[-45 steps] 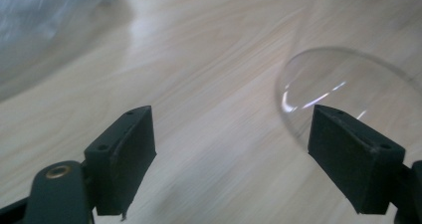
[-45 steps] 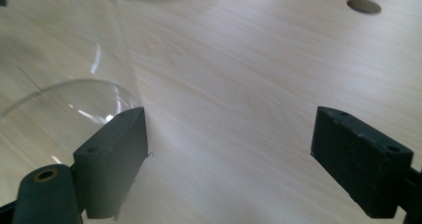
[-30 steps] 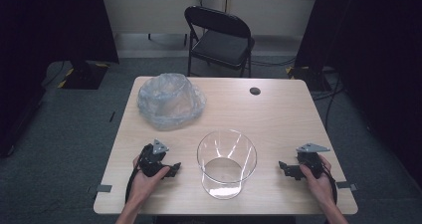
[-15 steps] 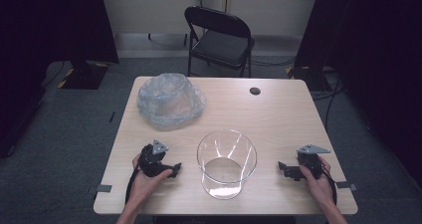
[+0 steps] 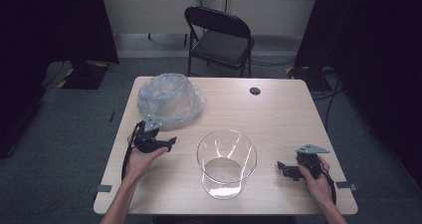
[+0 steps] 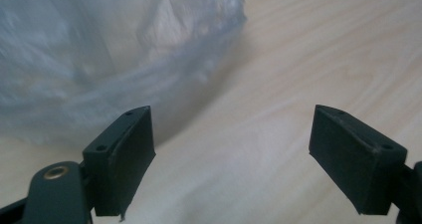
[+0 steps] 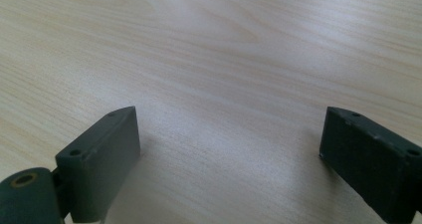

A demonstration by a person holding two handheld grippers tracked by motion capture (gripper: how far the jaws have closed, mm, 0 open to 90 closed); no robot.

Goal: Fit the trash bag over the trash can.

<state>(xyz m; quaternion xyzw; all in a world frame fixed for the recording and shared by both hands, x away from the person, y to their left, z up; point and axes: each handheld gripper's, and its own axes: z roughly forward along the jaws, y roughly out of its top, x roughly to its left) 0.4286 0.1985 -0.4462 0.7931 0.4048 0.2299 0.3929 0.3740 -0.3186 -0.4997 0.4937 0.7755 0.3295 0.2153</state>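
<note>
Left gripper (image 5: 169, 143), held in the person's left hand (image 5: 142, 157) at the lower left of the high view, has its jaws spread wide and grasps nothing. Just above it in the frame lies the crumpled, translucent grey-white plastic bag (image 5: 169, 98), heaped in a soft dome at the upper left of the pale wooden table (image 5: 278, 114). In the left gripper view the same gripper (image 6: 231, 149) points at the bag's lower edge (image 6: 99, 59), which occupies the upper left of that frame; the jaws stand apart from the plastic, with bare wood between them.

Right gripper (image 5: 281, 168), at the lower right of the high view, is likewise released. In the right gripper view, its jaws (image 7: 229, 154) frame nothing but wood grain. It sits well apart from the bag.

Between the two hands, at the lower centre of the high view, stands a clear, round, wide-mouthed glass bowl (image 5: 226, 162), upright and, as far as can be told, with nothing inside.

Judging from this, the work is at its very start: the bag is untouched, no grasp has been made, and the bowl has not been handled. The likely step in hand is the left gripper's approach to the bag's near edge; closing on the plastic and everything after that remains to be done.
</note>
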